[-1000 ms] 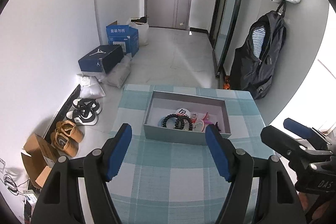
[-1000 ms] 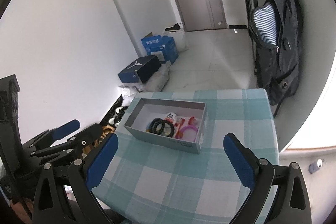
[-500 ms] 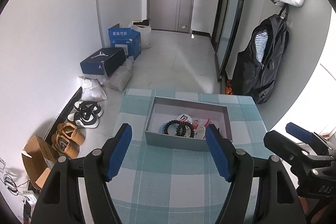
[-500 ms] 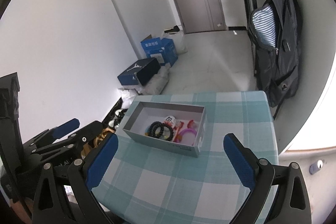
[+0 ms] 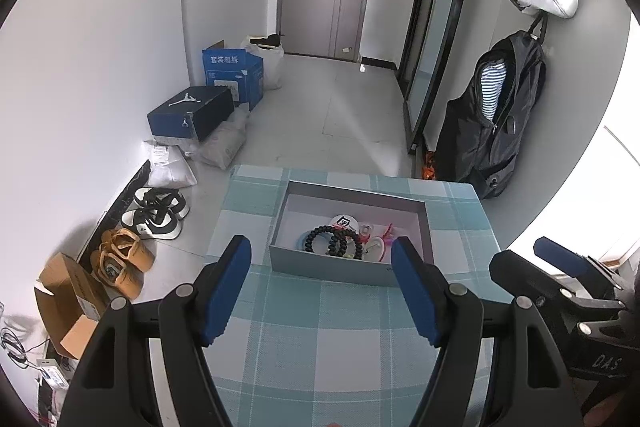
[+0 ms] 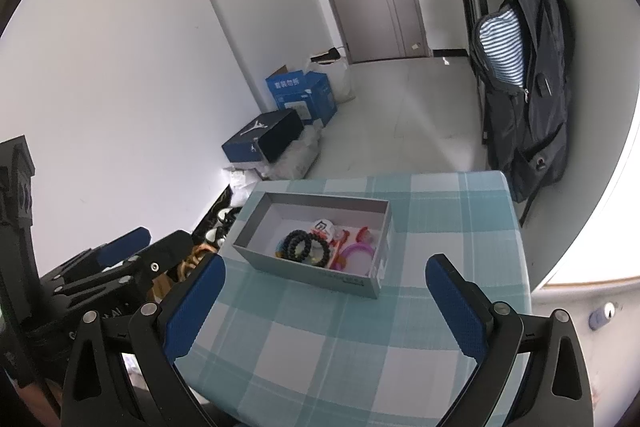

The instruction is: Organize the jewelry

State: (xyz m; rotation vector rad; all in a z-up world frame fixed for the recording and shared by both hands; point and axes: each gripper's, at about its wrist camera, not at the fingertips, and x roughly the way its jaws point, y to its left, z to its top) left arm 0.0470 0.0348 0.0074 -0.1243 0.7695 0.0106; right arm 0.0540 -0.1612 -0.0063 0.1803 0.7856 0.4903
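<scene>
Box (image 5: 352,269) sits mid-table (image 5: 332,343), clear checked cloth all round.

A small table (image 5: 320,339) covered in a teal-and-white checked cloth carries one thing: an open grey cardboard box (image 5: 332,269), sitting toward the table's far edge, bare cloth around it.
</scene>
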